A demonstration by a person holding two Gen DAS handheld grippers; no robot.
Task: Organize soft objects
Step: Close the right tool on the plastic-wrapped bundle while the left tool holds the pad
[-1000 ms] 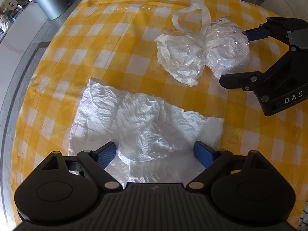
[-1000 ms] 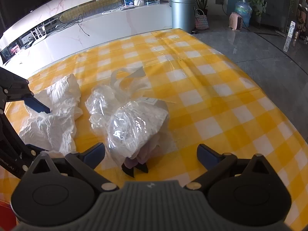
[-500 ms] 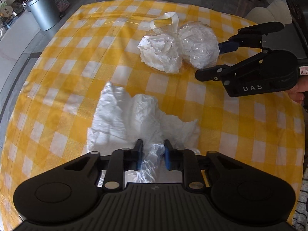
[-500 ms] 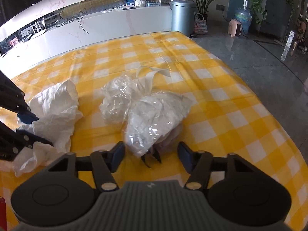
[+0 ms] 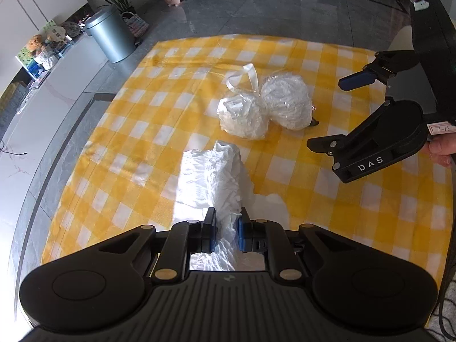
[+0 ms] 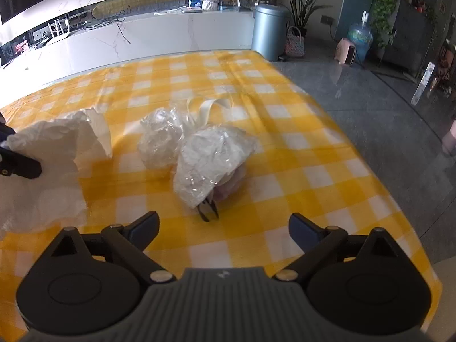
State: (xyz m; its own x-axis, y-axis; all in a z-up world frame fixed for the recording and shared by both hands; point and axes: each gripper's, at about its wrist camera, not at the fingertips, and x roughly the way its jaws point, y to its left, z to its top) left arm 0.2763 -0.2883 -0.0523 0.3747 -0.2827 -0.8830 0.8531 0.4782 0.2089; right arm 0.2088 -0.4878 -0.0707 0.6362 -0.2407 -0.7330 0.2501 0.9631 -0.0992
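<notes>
The left gripper [image 5: 226,232] is closing, pinching the crumpled white plastic bag [image 5: 212,175] near-centre on the checked tablecloth [image 5: 142,131]. The right gripper [image 6: 223,228] is opening, empty, facing the clear bundles [image 6: 211,158]. Next, I judge: a careful lift.

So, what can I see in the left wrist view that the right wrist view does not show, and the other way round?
Only the left wrist view shows the left gripper, its jaws closing on the white bag, and part of a hand on the right gripper.

Only the right wrist view shows the black clip plainly under the clear bundle, and a water bottle on the floor.

Both show the checked cloth, the bundles, the white bag and the grey bin. The right jaws are opening, with nothing between them.
</notes>
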